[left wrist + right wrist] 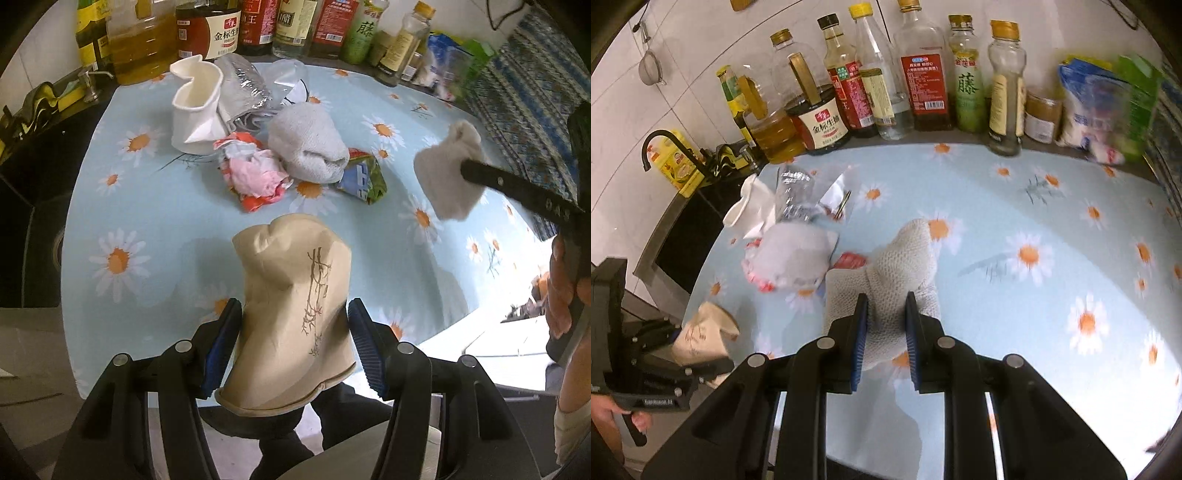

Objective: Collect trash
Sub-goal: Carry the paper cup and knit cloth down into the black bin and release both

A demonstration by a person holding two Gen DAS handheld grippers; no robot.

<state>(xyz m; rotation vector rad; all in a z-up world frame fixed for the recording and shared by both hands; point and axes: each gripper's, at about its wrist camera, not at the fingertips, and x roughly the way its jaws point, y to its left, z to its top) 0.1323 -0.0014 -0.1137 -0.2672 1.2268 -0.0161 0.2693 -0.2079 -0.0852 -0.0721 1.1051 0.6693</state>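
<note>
While lifted over the daisy-print tabletop [155, 206] — left fingers [293, 343] clamping crushed beige cup [291, 295], right fingers [886, 332] pinching knitted cloth [897, 266].

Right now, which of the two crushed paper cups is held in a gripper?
The tan paper cup printed with a twig pattern, clamped in the left gripper. The white paper cup lies untouched on the table by the bottles.

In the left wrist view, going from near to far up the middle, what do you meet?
Left gripper holding the crushed beige paper cup → pink crumpled wrapper → crushed white paper cup → soy sauce bottle.
</note>
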